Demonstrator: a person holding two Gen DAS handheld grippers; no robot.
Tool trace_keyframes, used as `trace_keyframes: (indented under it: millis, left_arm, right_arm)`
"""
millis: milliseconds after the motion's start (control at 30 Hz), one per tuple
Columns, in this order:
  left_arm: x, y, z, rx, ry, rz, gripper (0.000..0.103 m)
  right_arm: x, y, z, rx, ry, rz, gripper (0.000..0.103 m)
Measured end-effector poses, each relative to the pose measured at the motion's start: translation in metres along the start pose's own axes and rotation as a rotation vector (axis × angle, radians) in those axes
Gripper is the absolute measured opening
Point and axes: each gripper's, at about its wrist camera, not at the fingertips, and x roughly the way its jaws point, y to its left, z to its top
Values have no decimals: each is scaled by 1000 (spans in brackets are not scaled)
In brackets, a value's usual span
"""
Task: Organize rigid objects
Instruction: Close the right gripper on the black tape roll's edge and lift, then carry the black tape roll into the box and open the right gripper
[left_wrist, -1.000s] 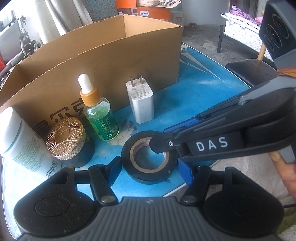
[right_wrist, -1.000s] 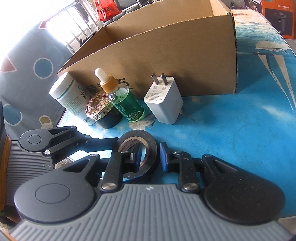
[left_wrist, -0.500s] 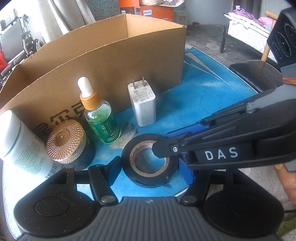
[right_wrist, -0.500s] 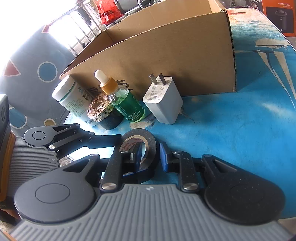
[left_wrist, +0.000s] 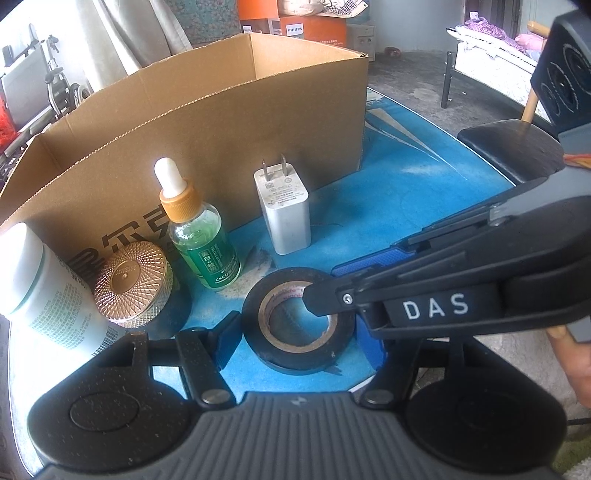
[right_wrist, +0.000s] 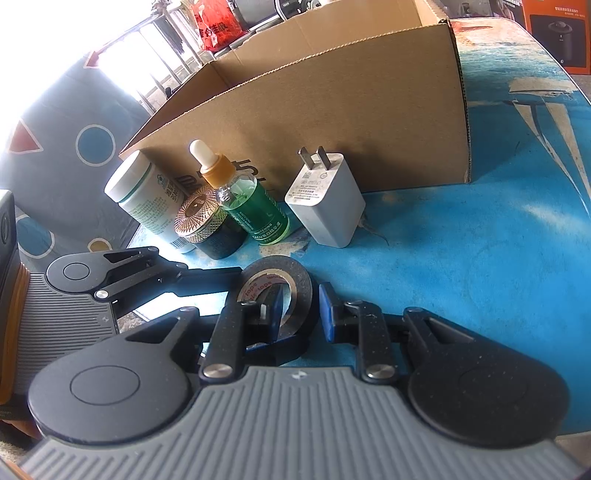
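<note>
Open brown corrugated cardboard box (left_wrist: 207, 122), standing at the back of the blue painted tabletop (right_wrist: 480, 258). White cylindrical plastic bottle (left_wrist: 40, 295), upright at the row's left end. White two-pin wall charger (left_wrist: 286, 210), prongs up. Green glass dropper bottle (left_wrist: 201, 236), amber collar. Dark jar with bronze patterned lid (left_wrist: 129, 284). Black roll of electrical tape (left_wrist: 295, 321), apparently tilted: right gripper (right_wrist: 299, 308) clenched on its wall, one finger inside the core; left gripper (left_wrist: 301, 332) spread around it, not gripping.

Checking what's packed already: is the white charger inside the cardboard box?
No, the white charger stands on the blue table in front of the cardboard box.
</note>
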Motion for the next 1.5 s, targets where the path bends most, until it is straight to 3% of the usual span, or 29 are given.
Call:
trace_keyframes:
  millis: [367, 667, 867, 1000, 1167, 1333, 1500]
  left_arm:
    - [-18, -2, 1, 14, -45, -1, 67]
    - [-71, 3, 10, 21, -187, 32, 67]
    - [-114, 20, 35, 30, -310, 94, 67]
    - [-126, 41, 66, 24, -330, 126, 67]
    - [-112, 87, 116, -13, -251, 93, 67]
    - [-54, 151, 159, -110, -52, 3, 67]
    - [18, 198, 178, -229, 132, -89, 67]
  right_arm:
    - [-14, 8, -1, -5, -28, -15, 19]
    - [-57, 44, 10, -89, -148, -41, 20]
    - [-87, 76, 47, -196, -241, -20, 20]
    - [-97, 93, 91, -275, -262, 5, 20]
    - [-75, 103, 164, -318, -174, 35, 20]
    - [-8, 87, 245, -244, 31, 52, 20]
    - [70, 52, 287, -119, 224, 43, 20]
